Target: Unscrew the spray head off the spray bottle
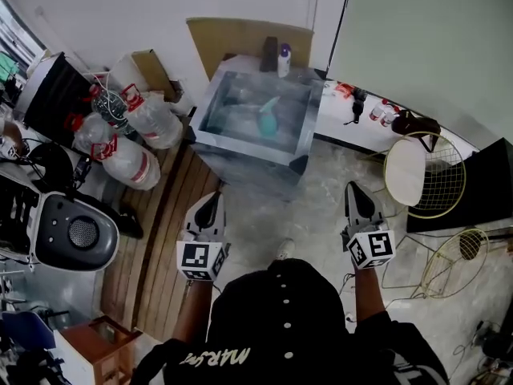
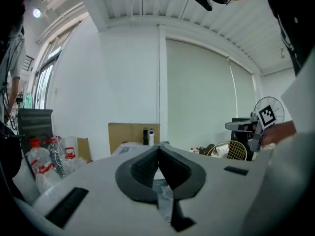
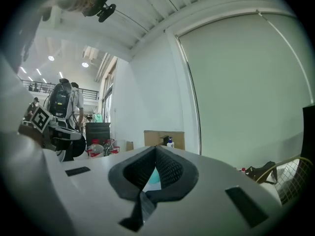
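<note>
Grey metal table (image 1: 240, 146) ahead bears a teal plastic spray bottle (image 1: 266, 119), long axis slanting toward the far wall, its head end blurred. Left gripper (image 1: 212, 199) and right gripper (image 1: 353, 189) are closed, empty.

Your left tool (image 1: 212, 199) and right tool (image 1: 353, 189) have matt, pale plastic shells, and their dark pads (image 2: 143, 171) look rubbery with a fine knurled grain. The worktop (image 1: 240, 147) ahead of you looks like dull brushed metal and carries a smooth teal plastic spray bottle (image 1: 267, 119), with plain brown cardboard (image 1: 240, 38) behind it. To your left, wooden planking (image 1: 160, 223) lies beside clear plastic water jugs (image 1: 152, 119), while the stone floor (image 1: 321, 191) near your tools is pale and glossy.
</note>
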Tool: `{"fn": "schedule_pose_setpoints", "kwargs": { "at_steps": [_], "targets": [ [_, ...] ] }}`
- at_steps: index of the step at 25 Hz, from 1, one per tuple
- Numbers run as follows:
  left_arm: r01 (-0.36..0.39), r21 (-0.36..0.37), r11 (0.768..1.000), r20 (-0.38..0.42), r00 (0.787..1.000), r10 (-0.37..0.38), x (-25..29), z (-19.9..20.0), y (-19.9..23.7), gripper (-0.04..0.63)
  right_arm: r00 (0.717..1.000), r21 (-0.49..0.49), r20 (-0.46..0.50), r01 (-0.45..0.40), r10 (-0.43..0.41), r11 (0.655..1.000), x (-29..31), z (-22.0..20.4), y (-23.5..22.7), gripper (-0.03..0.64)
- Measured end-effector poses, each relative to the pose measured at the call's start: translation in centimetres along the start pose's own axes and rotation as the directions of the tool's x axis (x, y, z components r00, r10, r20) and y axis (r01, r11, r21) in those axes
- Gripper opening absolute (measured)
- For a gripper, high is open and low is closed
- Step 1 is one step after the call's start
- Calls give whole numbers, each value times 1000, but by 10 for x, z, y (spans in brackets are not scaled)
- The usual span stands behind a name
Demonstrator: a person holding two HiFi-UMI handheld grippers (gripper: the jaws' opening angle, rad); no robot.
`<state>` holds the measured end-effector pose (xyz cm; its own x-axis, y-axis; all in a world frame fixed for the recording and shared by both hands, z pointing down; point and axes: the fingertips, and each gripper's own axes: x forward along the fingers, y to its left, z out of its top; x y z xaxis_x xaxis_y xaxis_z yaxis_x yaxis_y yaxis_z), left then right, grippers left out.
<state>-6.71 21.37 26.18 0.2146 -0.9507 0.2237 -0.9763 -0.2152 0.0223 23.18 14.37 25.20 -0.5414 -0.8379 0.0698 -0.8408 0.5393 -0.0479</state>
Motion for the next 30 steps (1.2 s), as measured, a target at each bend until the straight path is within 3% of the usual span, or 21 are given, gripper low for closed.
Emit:
{"fn": "schedule_pose_setpoints", "kwargs": {
  "at_steps": [12,21,30],
  "targets": [
    [-31,0,1000,-24,999,31,51,3,-12,25,999,14,-19,-49,49,999,47,-3,-44,12],
    [-23,-21,1000,-49,999,22,90,-4,4,25,998,27,-26,-52,53,998,80,-13,-54,12],
    [14,-13,1000,-24,1000,-15,153,4,40,25,999,-1,-17,-28,28,1000,143,-8,-67,12]
  ]
}}
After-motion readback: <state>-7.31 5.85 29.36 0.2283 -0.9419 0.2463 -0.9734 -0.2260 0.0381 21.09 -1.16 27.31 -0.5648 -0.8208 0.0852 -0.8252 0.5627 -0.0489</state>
